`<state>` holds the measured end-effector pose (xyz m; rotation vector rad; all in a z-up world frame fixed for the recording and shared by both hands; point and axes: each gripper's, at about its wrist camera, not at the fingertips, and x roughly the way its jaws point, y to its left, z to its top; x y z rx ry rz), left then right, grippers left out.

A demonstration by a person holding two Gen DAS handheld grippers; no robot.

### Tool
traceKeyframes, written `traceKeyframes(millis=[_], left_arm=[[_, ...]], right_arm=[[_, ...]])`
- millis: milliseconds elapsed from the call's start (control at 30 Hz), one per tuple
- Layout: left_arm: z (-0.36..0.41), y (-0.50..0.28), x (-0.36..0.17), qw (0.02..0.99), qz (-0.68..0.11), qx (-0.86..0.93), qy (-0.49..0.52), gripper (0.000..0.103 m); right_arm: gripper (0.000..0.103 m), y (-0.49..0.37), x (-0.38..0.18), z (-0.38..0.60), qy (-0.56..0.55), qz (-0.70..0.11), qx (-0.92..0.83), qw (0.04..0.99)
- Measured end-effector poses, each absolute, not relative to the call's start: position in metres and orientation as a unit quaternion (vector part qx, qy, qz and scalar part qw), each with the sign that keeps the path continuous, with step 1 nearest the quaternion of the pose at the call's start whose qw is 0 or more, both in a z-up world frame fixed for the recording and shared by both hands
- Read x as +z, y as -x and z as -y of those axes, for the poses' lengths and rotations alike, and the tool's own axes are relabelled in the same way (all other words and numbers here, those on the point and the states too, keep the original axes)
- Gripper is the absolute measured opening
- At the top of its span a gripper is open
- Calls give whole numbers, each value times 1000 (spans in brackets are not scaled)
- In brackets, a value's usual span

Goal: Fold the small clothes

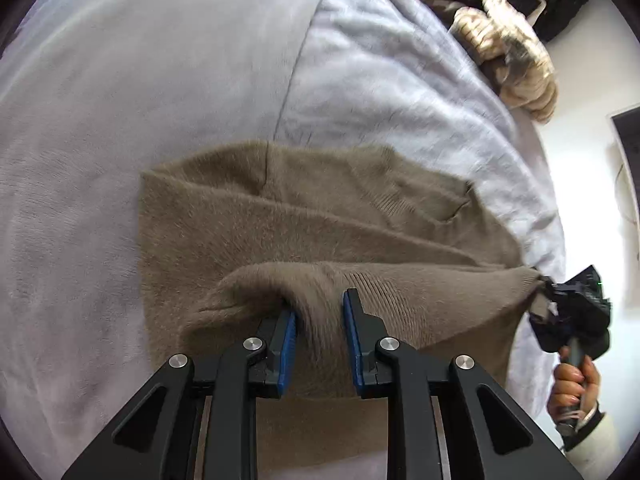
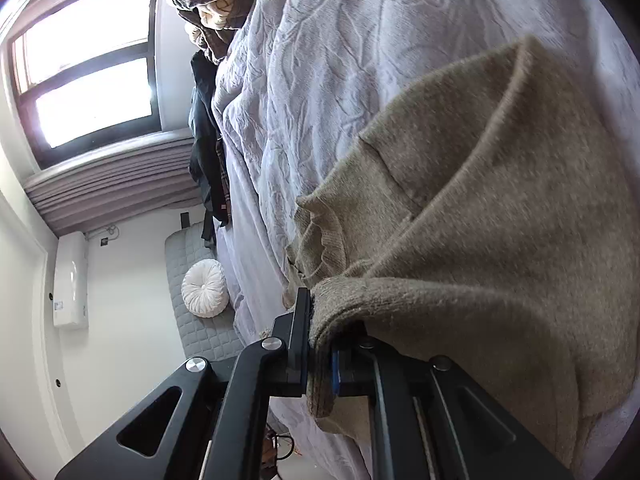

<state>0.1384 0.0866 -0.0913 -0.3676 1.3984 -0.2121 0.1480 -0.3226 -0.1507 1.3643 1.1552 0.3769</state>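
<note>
A fuzzy brown sweater lies on the pale lavender bed cover, its near part folded over. My left gripper points down onto that fold. Its blue pads stand a little apart with a ridge of the knit loose between them. At the sweater's right corner my right gripper, held by a hand, is clamped on the edge. In the right wrist view the right gripper is shut on the sweater hem, and cloth drapes over and hides one finger.
A heap of striped and brown clothes sits at the far end of the bed. The bed's edge runs close to the right gripper. Beyond it are a window, hanging dark garments and a round white cushion.
</note>
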Motion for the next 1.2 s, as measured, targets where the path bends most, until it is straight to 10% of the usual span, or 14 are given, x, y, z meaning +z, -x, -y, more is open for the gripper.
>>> traceKeyframes(millis=[100,200,233,500,700,1200], left_arm=[[-94,-135,-63,775,-607,-93,150,24],[-101,-138,-53,784,-602,-83,127,24],[-102,-137,-54,784,-604,-81,116,24],[-102,-99,-75,751,-638,-136,102,24],[-54,-76,-134,677,-703,-203,82,24],[-76,-191,-105,797,-594,-39,101,24]], right_arm=[[21,-154,-145,326,-592,-497,158,615],[78,-163,-134,329,-582,-488,149,633],[79,-166,-129,331,-578,-483,148,641],[74,-165,-95,322,-425,-542,136,712],[33,-160,-122,297,-371,-596,161,693],[32,-216,-126,317,-336,-573,64,745]])
